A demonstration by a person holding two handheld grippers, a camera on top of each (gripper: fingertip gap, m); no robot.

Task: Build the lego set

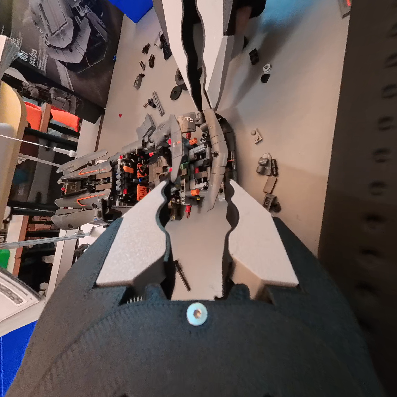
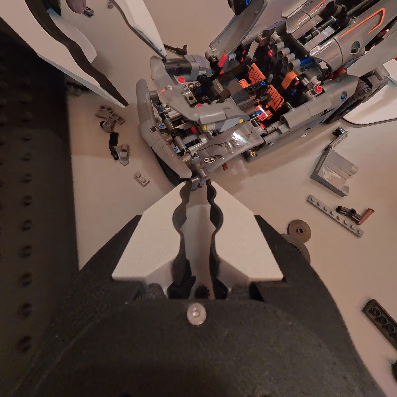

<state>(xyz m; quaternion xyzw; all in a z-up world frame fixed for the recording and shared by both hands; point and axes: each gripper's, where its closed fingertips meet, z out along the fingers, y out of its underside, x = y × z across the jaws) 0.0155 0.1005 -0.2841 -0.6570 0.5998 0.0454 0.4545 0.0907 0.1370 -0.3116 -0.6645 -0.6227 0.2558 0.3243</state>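
Note:
A grey, black and orange lego car model (image 1: pixel 150 169) lies on the white table (image 1: pixel 279 107); it also shows in the right wrist view (image 2: pixel 247 103). My left gripper (image 1: pixel 198 183) is open, its fingers either side of the car's front end by the curved grey bumper (image 1: pixel 217 150). One fingertip (image 1: pixel 165 184) touches the model. My right gripper (image 2: pixel 197 182) is shut on a small grey connector (image 2: pixel 198 177) at the car's front corner. In the left wrist view it comes in from the top (image 1: pixel 200 107). The left gripper's fingers (image 2: pixel 150 38) show at the top of the right wrist view.
Loose parts lie around: a long grey plate (image 2: pixel 335 216), black wheel discs (image 2: pixel 299 231), a grey panel (image 2: pixel 334 171), a small grey plate (image 2: pixel 141 179), grey and black connectors (image 2: pixel 113 133), a black axle (image 1: pixel 182 275). A dark perforated wall (image 2: pixel 32 193) borders the table. The set's box (image 1: pixel 64 43) stands behind. Tip to tip, the grippers are about 10 cm apart. My left tips are roughly 4 cm from the curved grey bumper (image 1: pixel 217 150). Seen from the right wrist view (image 2: pixel 155 132) as well.

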